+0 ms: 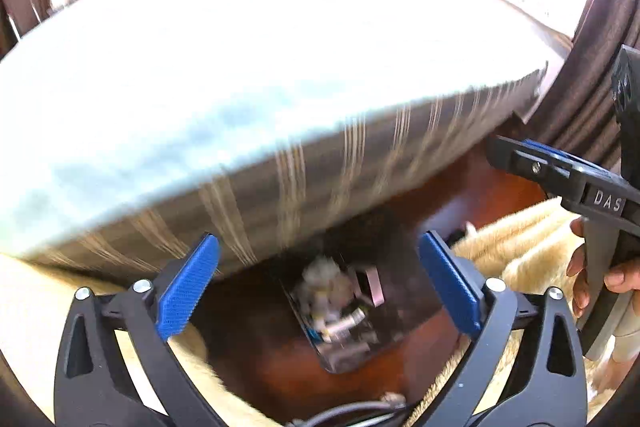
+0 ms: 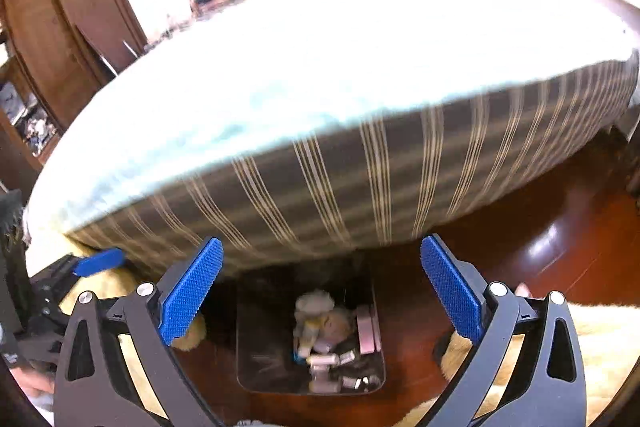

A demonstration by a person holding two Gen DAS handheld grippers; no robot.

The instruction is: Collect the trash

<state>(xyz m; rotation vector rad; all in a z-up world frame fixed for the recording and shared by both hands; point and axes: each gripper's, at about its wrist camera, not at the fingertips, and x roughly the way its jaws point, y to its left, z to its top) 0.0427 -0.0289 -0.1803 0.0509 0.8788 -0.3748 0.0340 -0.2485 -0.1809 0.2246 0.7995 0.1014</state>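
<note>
In the left wrist view, the left gripper point(image 1: 320, 287) is standing wide open, gripping nothing; the trash bin point(image 1: 340, 327), holding crumpled trash, is sitting low centre beneath the bed point(image 1: 240, 87). In the right wrist view, the right gripper point(image 2: 322, 291) is likewise gaping empty above the bin point(image 2: 310, 339).

Right gripper point(image 2: 322, 291) jaws wide, empty, above trash-filled bin point(image 2: 250, 355) on wooden floor point(image 2: 540, 227) beside striped mattress point(image 2: 360, 179).
</note>
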